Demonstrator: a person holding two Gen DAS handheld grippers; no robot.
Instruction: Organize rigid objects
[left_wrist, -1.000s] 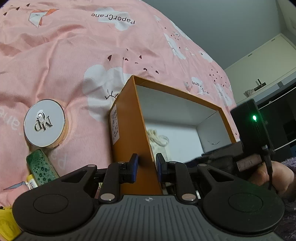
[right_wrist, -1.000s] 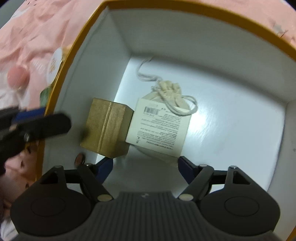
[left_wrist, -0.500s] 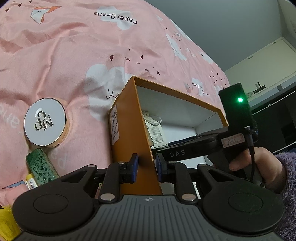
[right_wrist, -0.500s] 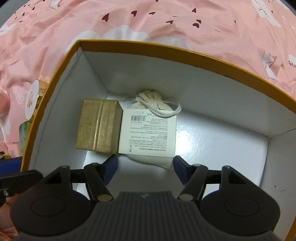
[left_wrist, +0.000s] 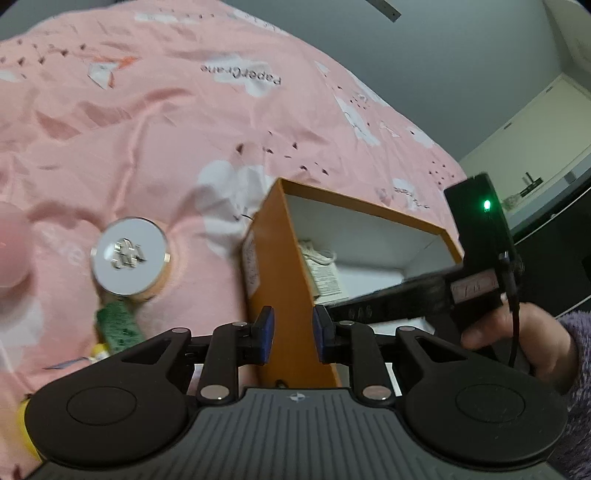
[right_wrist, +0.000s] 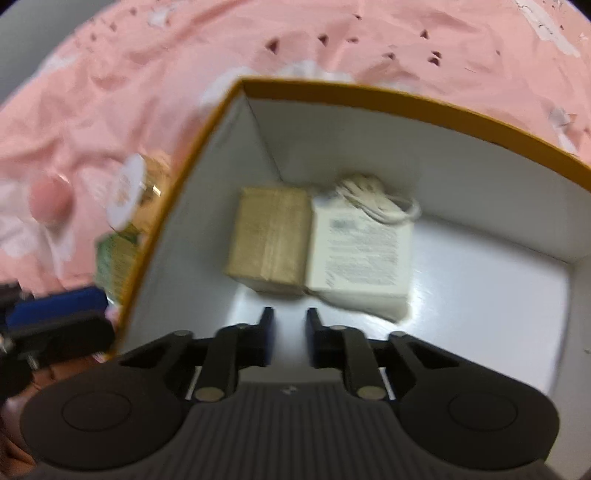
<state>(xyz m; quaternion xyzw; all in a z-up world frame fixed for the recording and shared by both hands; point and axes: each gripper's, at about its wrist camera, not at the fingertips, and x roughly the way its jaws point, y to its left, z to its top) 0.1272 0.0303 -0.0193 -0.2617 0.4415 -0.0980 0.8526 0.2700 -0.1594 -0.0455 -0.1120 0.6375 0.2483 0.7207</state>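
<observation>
We are gripping with our left gripper (left_wrist: 289, 334) at the lower centre of the left wrist view — its blue pads are pressing on the near wall of the orange box (left_wrist: 275, 280), holding it. Our right gripper (right_wrist: 286, 341), low in the right wrist view, is hanging over the box's white interior with its jaws drawn narrow and nothing between them; they have just been closing from a wide stance.

Compared with a second ago, the right gripper is sitting higher above the box, so the gold carton (right_wrist: 269, 238) and the white labelled pouch (right_wrist: 360, 258) are now lying side by side, touching, near the box's far left corner in the middle of the frame. The left view is showing more of the bedding than before.

At the left of the left wrist view, a round white compact (left_wrist: 130, 256) and a green patterned item (left_wrist: 119, 325) are lying on the pink printed quilt (left_wrist: 147, 129). At the right, a hand (left_wrist: 532, 339) is gripping the right tool's handle; grey wall and pale cabinets are filling the upper right.
</observation>
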